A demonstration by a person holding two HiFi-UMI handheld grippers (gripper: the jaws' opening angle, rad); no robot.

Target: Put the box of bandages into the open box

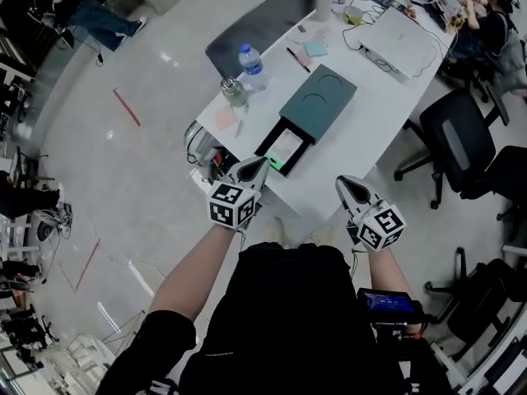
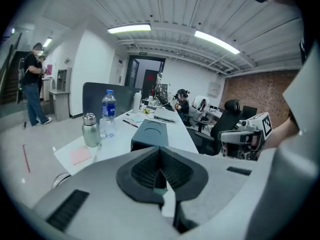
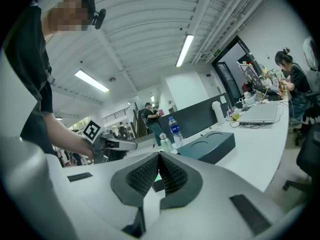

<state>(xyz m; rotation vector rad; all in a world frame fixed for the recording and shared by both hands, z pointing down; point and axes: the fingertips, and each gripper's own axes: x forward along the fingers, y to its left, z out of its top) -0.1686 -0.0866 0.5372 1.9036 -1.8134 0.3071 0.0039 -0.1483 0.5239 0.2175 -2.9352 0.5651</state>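
Observation:
The open box [image 1: 290, 132] is a black tray on the white table [image 1: 362, 130]. A white box of bandages [image 1: 282, 149] with a green corner lies inside it. A dark teal lid [image 1: 319, 97] rests just behind the tray. My left gripper [image 1: 260, 166] is shut with nothing between its pads, its tips just at the tray's near end beside the bandage box. My right gripper [image 1: 342, 184] is shut and empty too, over the table's front edge to the right of the tray. The left gripper view shows the lid [image 2: 151, 133] ahead and the right gripper [image 2: 244, 137].
A water bottle [image 1: 252, 66], a steel flask [image 1: 233, 90] and a pink note [image 1: 226, 119] stand left of the lid. A laptop [image 1: 400, 41], cables and small items lie at the far end. Black office chairs [image 1: 461, 146] stand to the right; people sit and stand further off.

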